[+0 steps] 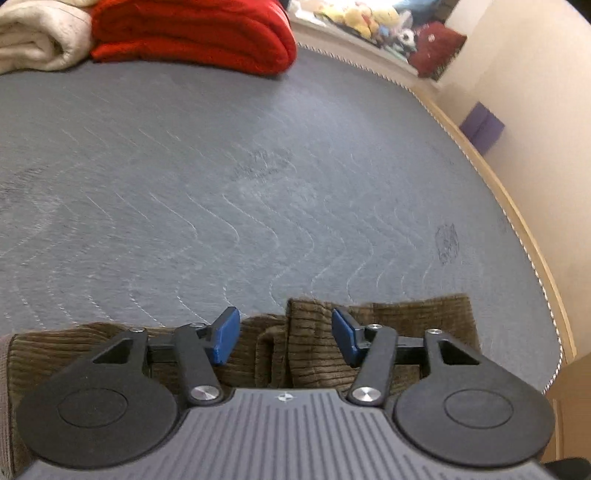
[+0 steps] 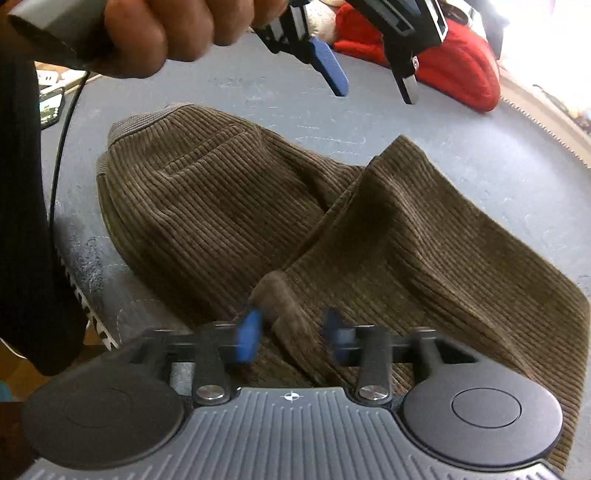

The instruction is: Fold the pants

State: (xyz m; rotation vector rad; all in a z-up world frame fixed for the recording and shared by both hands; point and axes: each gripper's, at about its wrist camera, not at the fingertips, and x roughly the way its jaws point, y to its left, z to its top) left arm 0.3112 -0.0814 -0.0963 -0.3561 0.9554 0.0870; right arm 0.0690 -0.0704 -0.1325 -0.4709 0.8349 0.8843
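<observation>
While the brown corduroy pants (image 2: 258,206) lie crumpled on the grey quilted mattress (image 1: 258,166), they fill the centre of the right wrist view, with one leg folded across toward 2 o'clock and a raised crease running down to 6 o'clock. At that crease the right gripper (image 2: 293,334) sits with its jaws spread on either side of a fabric ridge, not pinching it; motion blur hides whether the blue pads touch the cloth. At 12 o'clock in the same view the left gripper (image 2: 373,83) hangs above the pants, held by the left hand (image 2: 166,33), with its jaws spread and nothing between them. From the left wrist view the left gripper (image 1: 284,334) shows the pants (image 1: 388,321) only along the lower edge, from 5 to 7 o'clock. Farther out, a folded red blanket (image 1: 192,33) and a cream blanket (image 1: 37,37) rest at 11 o'clock, soft toys (image 1: 362,18) at 1 o'clock.
</observation>
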